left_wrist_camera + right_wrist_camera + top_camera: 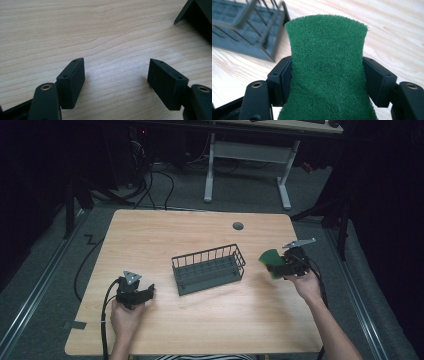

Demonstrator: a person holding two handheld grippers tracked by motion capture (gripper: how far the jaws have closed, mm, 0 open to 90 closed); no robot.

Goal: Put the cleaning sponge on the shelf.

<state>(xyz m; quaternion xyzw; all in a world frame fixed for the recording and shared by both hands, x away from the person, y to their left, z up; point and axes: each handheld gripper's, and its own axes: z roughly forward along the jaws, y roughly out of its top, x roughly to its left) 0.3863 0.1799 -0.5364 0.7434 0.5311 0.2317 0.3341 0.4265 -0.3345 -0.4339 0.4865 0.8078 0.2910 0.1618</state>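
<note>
Two grippers are at work over the wooden table [150, 235]. The right gripper [284, 265], at about 3 o'clock from the wire basket [209, 268], pinches a green scouring pad [270, 262] between its jaws; in the right gripper view the pad [327, 70] is squeezed in at its waist where the pads press on both edges, and most of it stands free above the jaws. The pad is held clear of the table, near the basket's right end but apart from it. The left gripper [145, 293] rests at about 8 o'clock from the basket, its jaws spread wide with bare wood between them.

Hazards, judged from this position:
- The pad is soft and already bowed. A looser pinch may let it slide out before it is over the basket.
- The free upper part may catch on the basket's wire rim [265, 30], folding the pad or dragging the light basket across the table.
- Nothing steadies the basket; the left gripper is well apart from it.
- Releasing too early drops the pad at 3 o'clock, outside the wall.
</note>
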